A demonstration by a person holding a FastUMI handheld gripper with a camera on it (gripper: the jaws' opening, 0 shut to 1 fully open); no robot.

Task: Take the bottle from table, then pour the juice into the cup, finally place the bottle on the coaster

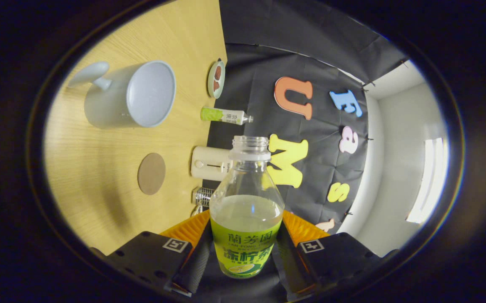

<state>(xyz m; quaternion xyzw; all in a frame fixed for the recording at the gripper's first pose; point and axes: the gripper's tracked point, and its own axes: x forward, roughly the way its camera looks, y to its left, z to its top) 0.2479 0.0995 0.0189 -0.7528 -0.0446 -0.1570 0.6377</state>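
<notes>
Clearly the gripper (245, 248) is pinching the clear plastic juice bottle with the green label (246, 210): one finger presses each side of the labelled lower body, and the bottle stands between them with its neck pointing straight ahead. Its cap is off, the mouth is open, and pale yellowish juice fills it to about the shoulder, just above the label.

The whole scene is rolled sideways, so the light wooden bench (100, 176) rises like a wall beside the bottle. On it, well apart from the bottle, stands the pale grey-blue ceramic cup with a handle (127, 94), its open mouth facing the camera and its inside looking empty. Nearer the fingers lies the round brown coaster (151, 173), flat on the wood and bare.

Along the bench's far edge sit a small dish with brownish contents (216, 78), a second small green-labelled bottle (225, 115), a cream boxy appliance (210, 163) just behind the held bottle's neck, and what may be a small ribbed glass (202, 196), partly hidden.
</notes>
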